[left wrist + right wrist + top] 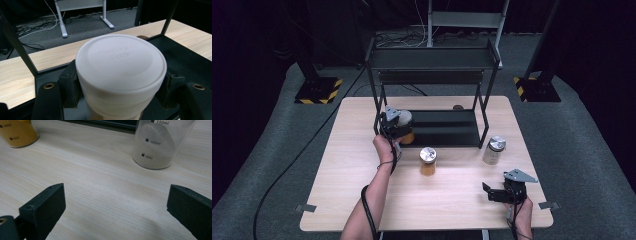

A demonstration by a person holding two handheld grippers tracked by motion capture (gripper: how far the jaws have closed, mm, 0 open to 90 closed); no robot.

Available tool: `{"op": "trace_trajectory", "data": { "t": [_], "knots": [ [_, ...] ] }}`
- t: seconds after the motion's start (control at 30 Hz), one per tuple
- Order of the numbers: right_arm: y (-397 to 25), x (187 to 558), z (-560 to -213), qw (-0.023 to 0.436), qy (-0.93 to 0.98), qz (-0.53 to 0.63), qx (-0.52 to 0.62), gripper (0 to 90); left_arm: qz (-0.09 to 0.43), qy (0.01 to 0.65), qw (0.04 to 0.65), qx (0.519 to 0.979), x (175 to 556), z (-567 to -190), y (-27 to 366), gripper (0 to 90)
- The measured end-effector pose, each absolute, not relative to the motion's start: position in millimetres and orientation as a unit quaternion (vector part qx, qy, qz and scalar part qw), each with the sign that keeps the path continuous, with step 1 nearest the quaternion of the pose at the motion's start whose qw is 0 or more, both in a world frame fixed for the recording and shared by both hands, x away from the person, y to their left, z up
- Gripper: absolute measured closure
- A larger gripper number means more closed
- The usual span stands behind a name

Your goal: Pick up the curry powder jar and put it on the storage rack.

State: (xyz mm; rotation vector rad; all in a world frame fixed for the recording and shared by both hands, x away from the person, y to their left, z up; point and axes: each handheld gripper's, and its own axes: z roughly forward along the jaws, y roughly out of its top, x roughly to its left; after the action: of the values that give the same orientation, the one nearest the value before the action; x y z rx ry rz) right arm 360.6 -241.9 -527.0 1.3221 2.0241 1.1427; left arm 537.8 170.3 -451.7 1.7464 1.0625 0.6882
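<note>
Roughly a third done, by my read: I judge the work to be loading seasoning jars onto the black rack (432, 60), and the first jar is only now arriving. My left gripper (393, 125) has its jaws clamped on the white-lidded jar (121, 65), one jaw pressed to each side just under the lid, as the left gripper view shows. From the high view that jar sits at the left front edge of the rack's lower shelf (447, 127), orange contents showing below the lid; whether its base is resting on the shelf or hanging just above it I cannot tell. Two jars are left on the table (362, 190): an orange-filled jar (428, 161) just in front of the shelf, and a grey-powder jar (494, 150) near the rack's right front leg. My right gripper (504, 194) hovers low over the table's near right corner, jaws spread wide and holding nothing, the grey-powder jar ahead of them in the right gripper view. Upper shelf looks bare. Remaining, as I judge it: release this one, then two more.
</note>
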Motion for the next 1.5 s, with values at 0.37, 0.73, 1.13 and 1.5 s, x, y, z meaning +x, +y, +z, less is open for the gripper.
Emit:
{"op": "trace_trajectory", "data": {
  "t": [0.37, 0.73, 1.13, 1.5],
  "knots": [
    [-241.7, 360.5, -526.9, 0.233, 0.736, 0.414, 0.482, 1.1, 0.267, 0.412, 0.454, 0.743, 536.3, -449.4, 169.4, 20.1],
    [-241.7, 360.5, -526.9, 0.233, 0.737, 0.414, 0.481, 1.1, 0.243, 0.376, 0.382, 0.809, 529.4, -454.5, 169.9, 4.6],
    [-241.2, 360.5, -526.9, 0.233, 0.737, 0.412, 0.483, 1.1, 0.225, 0.338, 0.347, 0.846, 504.0, -461.6, 176.8, 1.2],
    [-240.8, 360.4, -526.9, 0.237, 0.736, 0.410, 0.483, 1.1, 0.210, 0.346, 0.334, 0.851, 463.8, -479.5, 203.4, 0.4]
  ]
}}
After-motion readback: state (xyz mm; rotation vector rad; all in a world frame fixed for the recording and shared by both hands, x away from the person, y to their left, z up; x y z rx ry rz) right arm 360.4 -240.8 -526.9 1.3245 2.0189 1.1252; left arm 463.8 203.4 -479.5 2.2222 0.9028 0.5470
